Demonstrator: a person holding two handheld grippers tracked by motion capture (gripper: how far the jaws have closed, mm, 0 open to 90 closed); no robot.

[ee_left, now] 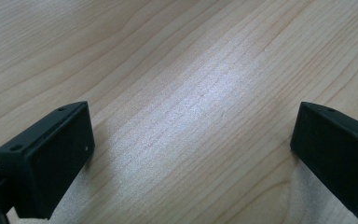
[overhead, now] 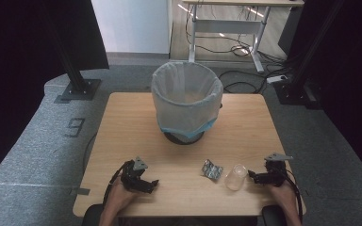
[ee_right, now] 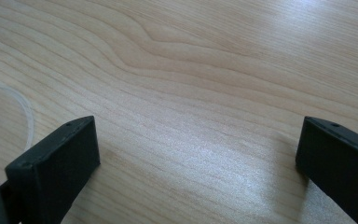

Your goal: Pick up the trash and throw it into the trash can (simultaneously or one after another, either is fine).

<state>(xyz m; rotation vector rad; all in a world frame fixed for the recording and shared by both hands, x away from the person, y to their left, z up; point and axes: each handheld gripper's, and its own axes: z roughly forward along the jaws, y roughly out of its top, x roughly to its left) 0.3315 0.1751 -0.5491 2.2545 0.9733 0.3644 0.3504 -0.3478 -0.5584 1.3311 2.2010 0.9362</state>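
Observation:
A clear plastic cup [overhead: 236, 177] lies near the table's front right, and its rim [ee_right: 14, 112] shows at the left edge of the right gripper view. A crumpled silver wrapper [overhead: 212, 169] lies just left of the cup. My right gripper [overhead: 259, 177] rests on the wood right beside the cup, its tips pointing at it. Its jaws stand wide open [ee_right: 196, 135] over bare wood. My left gripper [overhead: 146, 183] rests at the front left, also open [ee_left: 191, 126] with nothing between its jaws.
A round bin [overhead: 186, 101] lined with a pale bag stands at the back middle of the wooden table [overhead: 122, 132]. Grey carpet surrounds the table, black stand bases sit at both back corners, and a desk with cables stands beyond.

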